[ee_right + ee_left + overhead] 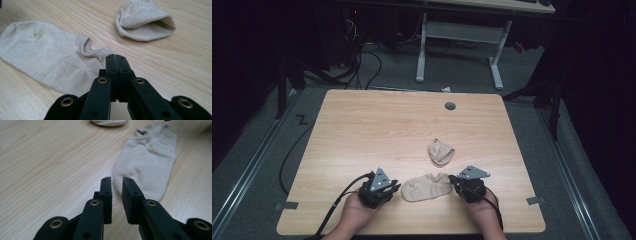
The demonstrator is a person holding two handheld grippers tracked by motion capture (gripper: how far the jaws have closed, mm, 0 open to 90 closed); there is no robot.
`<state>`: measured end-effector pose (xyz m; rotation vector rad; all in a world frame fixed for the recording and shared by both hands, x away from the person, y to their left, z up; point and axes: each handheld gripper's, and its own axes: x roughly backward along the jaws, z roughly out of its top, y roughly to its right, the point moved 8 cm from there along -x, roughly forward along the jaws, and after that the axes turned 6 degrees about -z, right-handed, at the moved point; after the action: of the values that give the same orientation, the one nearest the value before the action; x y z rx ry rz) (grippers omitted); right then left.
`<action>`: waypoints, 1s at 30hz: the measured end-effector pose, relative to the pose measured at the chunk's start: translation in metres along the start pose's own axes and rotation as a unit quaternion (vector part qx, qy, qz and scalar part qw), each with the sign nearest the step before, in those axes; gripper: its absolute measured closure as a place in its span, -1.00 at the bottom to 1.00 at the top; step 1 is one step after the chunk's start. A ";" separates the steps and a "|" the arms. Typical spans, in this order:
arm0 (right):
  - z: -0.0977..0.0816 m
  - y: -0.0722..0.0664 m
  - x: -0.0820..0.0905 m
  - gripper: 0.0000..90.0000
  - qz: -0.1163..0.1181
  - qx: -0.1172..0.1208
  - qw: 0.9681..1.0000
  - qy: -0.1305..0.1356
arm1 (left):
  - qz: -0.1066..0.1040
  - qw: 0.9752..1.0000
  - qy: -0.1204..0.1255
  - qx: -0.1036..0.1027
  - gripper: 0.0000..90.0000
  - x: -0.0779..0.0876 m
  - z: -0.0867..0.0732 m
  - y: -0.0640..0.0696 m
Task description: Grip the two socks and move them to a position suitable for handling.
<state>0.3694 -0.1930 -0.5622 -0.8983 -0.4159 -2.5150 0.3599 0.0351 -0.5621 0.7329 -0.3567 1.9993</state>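
Note:
A flat beige ankle sock (427,186) lies near the table's front edge between my two grippers. In the left gripper view its toe end (147,162) lies just beyond my left gripper (117,180), whose jaws stand a narrow gap apart with nothing between the pads. My right gripper (116,56) is shut, its tips at the sock's cuff (100,51); I cannot tell whether fabric is pinched. A second beige sock (441,151), folded into a lump, lies a little farther back (143,22). From above, the left gripper (396,188) and right gripper (453,179) flank the flat sock.
The wooden table (377,125) has a grey round cap (450,106) near its far edge. Cables trail from both grippers over the front edge. Beyond the table are a white desk frame (459,35) and floor cables.

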 end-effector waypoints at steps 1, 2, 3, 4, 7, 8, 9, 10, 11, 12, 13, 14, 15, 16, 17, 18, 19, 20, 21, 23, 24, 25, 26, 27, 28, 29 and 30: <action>-0.003 0.000 -0.005 1.00 0.007 -0.005 1.000 -0.007 | -0.004 1.000 -0.004 -0.007 0.77 -0.006 0.001 0.003; -0.003 0.000 -0.005 1.00 0.007 -0.005 1.000 -0.007 | -0.006 1.000 -0.010 -0.011 0.77 -0.011 0.001 0.005; -0.007 -0.001 -0.010 1.00 0.007 -0.002 1.000 -0.022 | -0.008 1.000 -0.015 -0.014 0.79 -0.014 0.001 0.006; -0.007 -0.001 -0.010 1.00 0.007 -0.002 1.000 -0.022 | -0.007 1.000 -0.023 -0.019 0.79 -0.019 0.000 0.007; -0.011 -0.002 -0.012 1.00 0.008 0.000 1.000 -0.029 | -0.008 0.999 -0.045 -0.027 0.87 -0.026 -0.004 0.006; -0.012 -0.003 -0.011 1.00 0.009 0.000 1.000 -0.028 | -0.011 0.999 -0.045 -0.028 0.88 -0.026 -0.004 0.006; -0.014 -0.006 -0.010 1.00 0.009 0.004 1.000 -0.027 | -0.013 0.998 -0.047 -0.027 0.88 -0.026 -0.003 0.006; -0.014 -0.006 -0.010 1.00 0.009 0.004 1.000 -0.027 | -0.015 0.998 -0.050 -0.026 0.88 -0.025 -0.004 0.005; -0.015 -0.008 -0.009 1.00 0.010 0.006 1.000 -0.026 | -0.016 0.998 -0.051 -0.027 0.88 -0.025 -0.004 0.005; -0.015 -0.008 -0.009 1.00 0.010 0.006 1.000 -0.026 | -0.014 0.998 -0.054 -0.031 0.88 -0.024 -0.005 0.004; -0.015 -0.010 -0.008 1.00 0.011 0.006 1.000 -0.025 | -0.012 0.998 -0.055 -0.036 0.88 -0.023 -0.006 0.004; -0.015 -0.012 -0.008 1.00 0.013 0.008 1.000 -0.025 | -0.012 0.998 -0.057 -0.036 0.88 -0.021 -0.007 0.004; -0.015 -0.013 -0.008 1.00 0.014 0.011 1.000 -0.025 | -0.012 0.998 -0.056 -0.035 0.88 -0.020 -0.007 0.003; -0.014 -0.015 -0.008 1.00 0.017 0.012 0.999 -0.026 | -0.013 0.998 -0.057 -0.034 0.87 -0.019 -0.009 0.003; -0.013 -0.018 -0.008 1.00 0.020 0.015 0.999 -0.027 | -0.014 0.998 -0.055 -0.031 0.85 -0.017 -0.011 0.002; -0.013 -0.018 -0.008 1.00 0.020 0.015 0.999 -0.027 | -0.014 0.998 -0.053 -0.027 0.85 -0.014 -0.013 0.000; -0.012 -0.021 -0.009 1.00 0.023 0.018 0.999 -0.026 | -0.014 0.998 -0.051 -0.022 0.84 -0.012 -0.015 -0.001; -0.012 -0.024 -0.009 1.00 0.028 0.022 0.999 -0.026 | -0.015 0.999 -0.050 -0.016 0.84 -0.010 -0.017 -0.003; -0.011 -0.027 -0.009 0.99 0.031 0.027 0.999 -0.028 | -0.015 0.999 -0.044 -0.004 0.83 -0.007 -0.019 -0.004; -0.008 -0.038 -0.010 0.99 0.046 0.038 0.998 -0.025 | -0.015 0.999 -0.033 0.020 0.83 -0.005 -0.021 -0.004; -0.008 -0.038 -0.010 0.99 0.046 0.038 0.998 -0.025 | -0.011 0.999 -0.050 -0.003 0.83 0.000 -0.024 -0.010; -0.007 -0.047 -0.010 0.99 0.062 0.045 0.997 -0.021 | -0.009 0.999 -0.050 0.001 0.83 0.004 -0.027 -0.011; -0.007 -0.047 -0.010 0.99 0.062 0.045 0.997 -0.021 | -0.011 0.999 -0.048 0.007 0.83 0.008 -0.031 -0.012; -0.007 -0.056 -0.009 0.99 0.076 0.053 0.996 -0.020 | -0.014 0.999 -0.045 0.016 0.82 0.013 -0.035 -0.013; -0.007 -0.059 -0.008 0.99 0.079 0.057 0.995 -0.020 | -0.015 0.999 -0.043 0.022 0.82 0.016 -0.037 -0.014; -0.007 -0.062 -0.008 0.99 0.083 0.061 0.994 -0.020 | -0.015 0.999 -0.045 0.026 0.80 0.022 -0.042 -0.015; -0.007 -0.062 -0.008 0.99 0.083 0.061 0.994 -0.020 | -0.015 0.999 -0.045 0.026 0.77 0.022 -0.042 -0.015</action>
<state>0.3406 -0.1398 -0.5804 -0.8989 -0.4826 -2.2981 0.3501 0.0793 -0.5816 0.8582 -0.3445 1.9589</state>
